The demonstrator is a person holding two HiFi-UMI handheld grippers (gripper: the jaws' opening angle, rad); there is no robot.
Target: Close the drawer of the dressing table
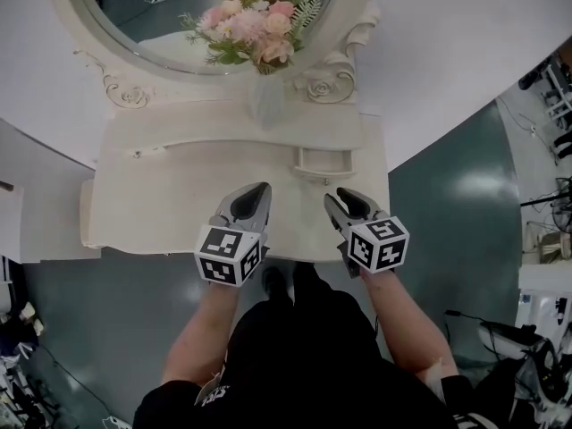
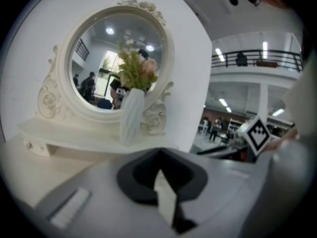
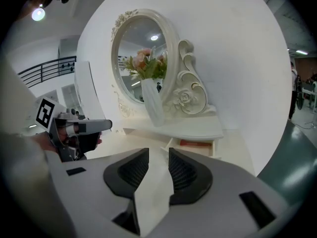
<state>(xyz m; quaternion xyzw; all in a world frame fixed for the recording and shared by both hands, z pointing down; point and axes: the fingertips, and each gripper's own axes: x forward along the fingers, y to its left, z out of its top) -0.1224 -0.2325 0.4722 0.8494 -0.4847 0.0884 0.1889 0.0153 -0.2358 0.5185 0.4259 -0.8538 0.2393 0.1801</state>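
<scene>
White drawer (image 1: 323,163) is standing open: with right tongs (image 1: 343,196) parted and empty, left tongs (image 1: 260,189) closed on nothing, you are aiming squarely at its front.

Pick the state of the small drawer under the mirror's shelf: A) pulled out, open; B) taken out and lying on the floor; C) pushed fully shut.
A: the drawer sticks out from under the shelf, its inside showing in the right gripper view.

Cream worktop (image 1: 179,204) on teal floor (image 1: 447,204). Raised shelf (image 1: 206,119) along back edge, carrying oval mirror (image 1: 152,21) and vase (image 1: 266,101) of pink flowers (image 1: 255,21). Small drawer (image 1: 323,162) under shelf's right end, pulled out over worktop.
</scene>
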